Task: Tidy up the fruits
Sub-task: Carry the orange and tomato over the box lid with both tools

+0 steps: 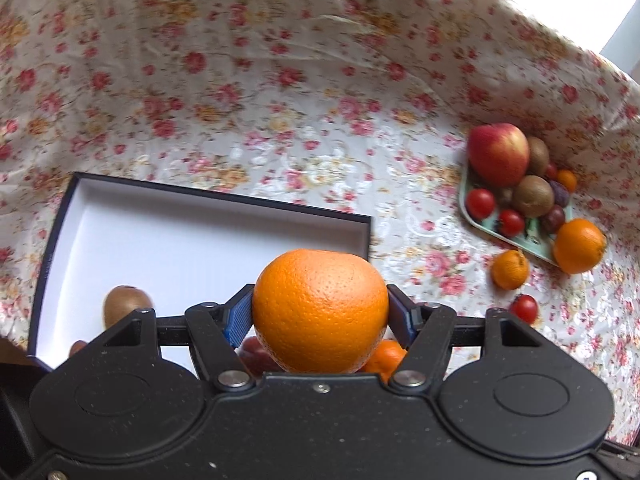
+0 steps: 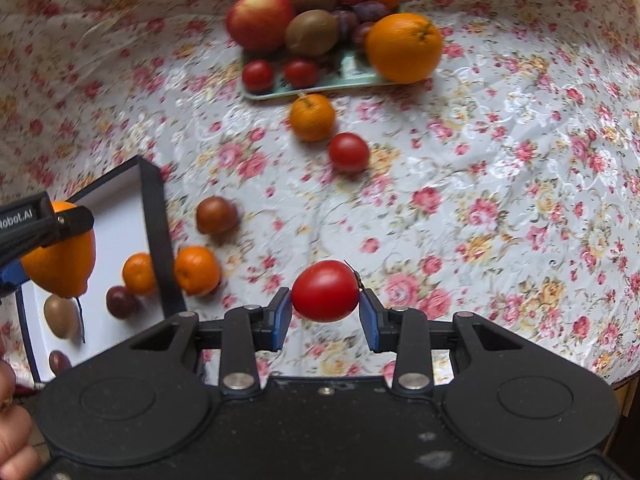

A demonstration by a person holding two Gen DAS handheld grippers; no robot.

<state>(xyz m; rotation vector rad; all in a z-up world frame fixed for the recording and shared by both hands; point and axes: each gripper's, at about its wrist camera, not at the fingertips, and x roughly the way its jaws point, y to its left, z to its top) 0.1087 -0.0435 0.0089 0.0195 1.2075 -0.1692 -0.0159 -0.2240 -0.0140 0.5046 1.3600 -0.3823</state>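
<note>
While left gripper (image 1: 320, 312) clamps orange (image 1: 320, 310), lettered "Robot.AI", right gripper (image 2: 325, 314) pinches tomato (image 2: 325, 291)

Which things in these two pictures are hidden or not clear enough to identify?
- Left wrist view: fruit in the box under the big orange, hidden by it and the left gripper.
- Right wrist view: tray fruit blurred; the dark ones unidentifiable.
- Right wrist view: box cut off at the left edge.

Big orange (image 1: 320, 312) held above white-lined box (image 1: 160, 232); red tomato (image 2: 325, 291) (stem sideways) gripped over cloth.

Orange (image 1: 320, 312) in left hand-held gripper (image 1: 320, 314)
</note>
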